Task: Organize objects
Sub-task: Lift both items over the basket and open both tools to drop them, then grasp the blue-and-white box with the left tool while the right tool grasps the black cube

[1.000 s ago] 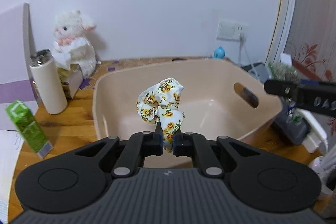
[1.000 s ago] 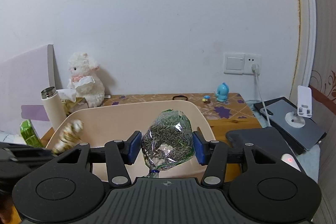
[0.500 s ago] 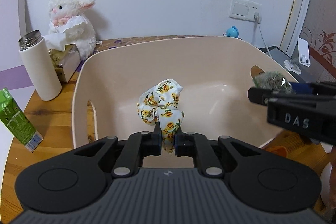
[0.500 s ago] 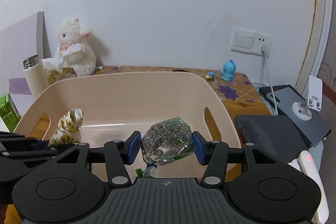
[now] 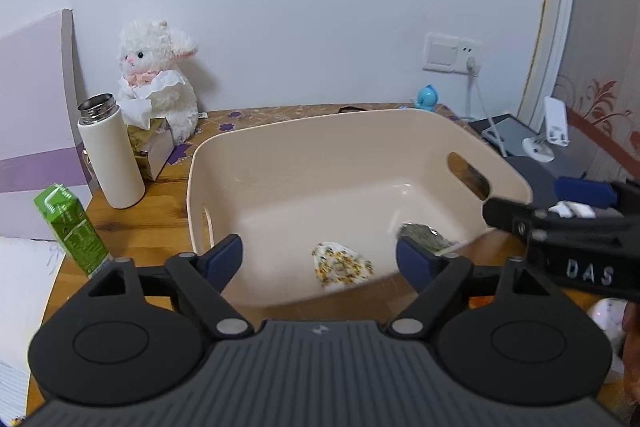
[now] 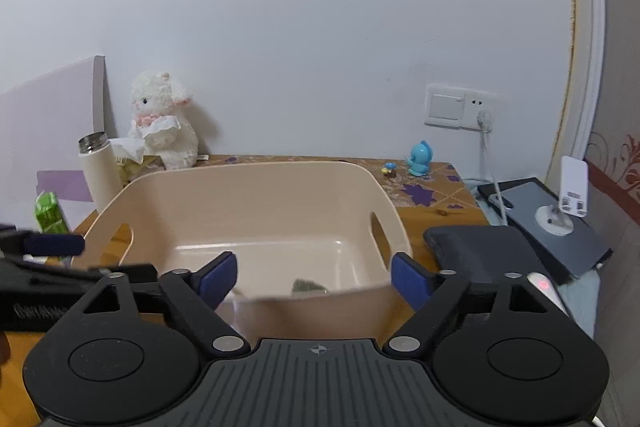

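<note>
**Both tools spread wide, both items in the bin**

The left tool stands with its blue pads far apart and nothing between them, poised over the near rim of the beige bin. The right tool is likewise spread wide and holds nothing.

The left wrist view looks down into the bin and shows the floral scrunchie lying on its floor, with the clear bag of dried herbs to its right, near the wall with the handle slot. The right wrist view sits lower: the bin's near wall hides the scrunchie, and only the top of the herb bag peeks over it (a small grey-green corner).

On the bench left of the bin stand a white flask, a green carton and a plush lamb.
</note>
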### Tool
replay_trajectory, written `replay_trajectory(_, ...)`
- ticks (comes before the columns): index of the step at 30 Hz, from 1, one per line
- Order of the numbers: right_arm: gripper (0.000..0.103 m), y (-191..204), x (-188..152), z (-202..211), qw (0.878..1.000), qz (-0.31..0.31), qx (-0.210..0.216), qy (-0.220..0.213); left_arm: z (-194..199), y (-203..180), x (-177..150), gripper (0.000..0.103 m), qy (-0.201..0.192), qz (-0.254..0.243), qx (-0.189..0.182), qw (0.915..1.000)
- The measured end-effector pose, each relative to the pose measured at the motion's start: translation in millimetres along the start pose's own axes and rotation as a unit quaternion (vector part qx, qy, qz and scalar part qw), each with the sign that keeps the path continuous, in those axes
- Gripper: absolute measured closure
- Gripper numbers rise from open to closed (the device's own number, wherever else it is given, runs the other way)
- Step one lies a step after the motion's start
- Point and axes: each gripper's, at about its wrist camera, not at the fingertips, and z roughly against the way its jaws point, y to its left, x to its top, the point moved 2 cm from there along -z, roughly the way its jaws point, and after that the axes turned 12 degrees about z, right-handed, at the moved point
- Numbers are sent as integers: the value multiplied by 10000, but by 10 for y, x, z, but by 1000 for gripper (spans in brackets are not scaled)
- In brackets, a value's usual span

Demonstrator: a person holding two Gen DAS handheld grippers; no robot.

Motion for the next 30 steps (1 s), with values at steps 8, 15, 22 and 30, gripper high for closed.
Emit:
replay_trajectory(8,11,29,-253,314,9993,342,-112,80,236,-43,-263,14,19,-135,35,9999)
replay_trajectory(15,9,80,-529,296,9986,415,40,326,221,-64,-651,13,395,-282,100,9988)
replay_trajectory(22,9,67,-845,187,9968,272,179,737,109,-71,-1024,14,738,-445,224,9960)
replay_trajectory(30,9,-23,-1045,66,9939,91,243,1076,-88,21,-1212,14,1102,-260,195,9934)
